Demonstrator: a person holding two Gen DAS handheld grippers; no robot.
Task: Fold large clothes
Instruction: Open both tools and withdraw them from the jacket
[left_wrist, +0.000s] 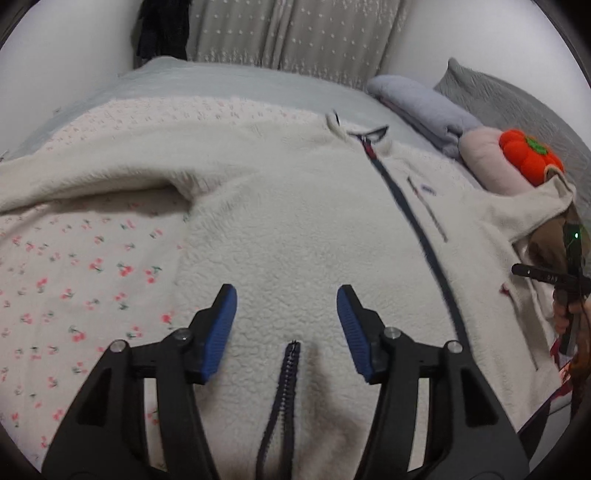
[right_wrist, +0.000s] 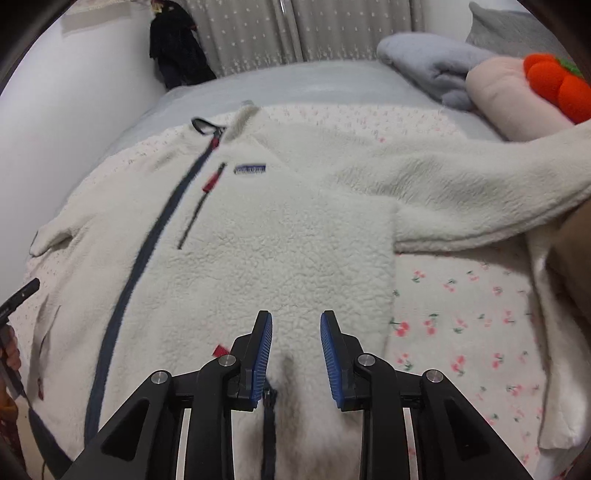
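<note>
Cream fleece jacket lies spread flat mid-bed on the floral sheet, collar toward the far edge; left hand-held gripper and right hand-held gripper both spread, pinching nothing above its hem.

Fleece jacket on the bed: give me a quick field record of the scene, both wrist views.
garment: cream fleece jacket, front up, spread flat
surface: floral sheet on the bed
zipper: dark front zipper, closed up to the collar
sleeves: spread out to either side
left gripper: fingers apart above the hem, nothing between them
right gripper: fingers apart above the hem, nothing between them
beyond jacket: grey blanket, pink pillow, orange plush
fold: not started
</note>
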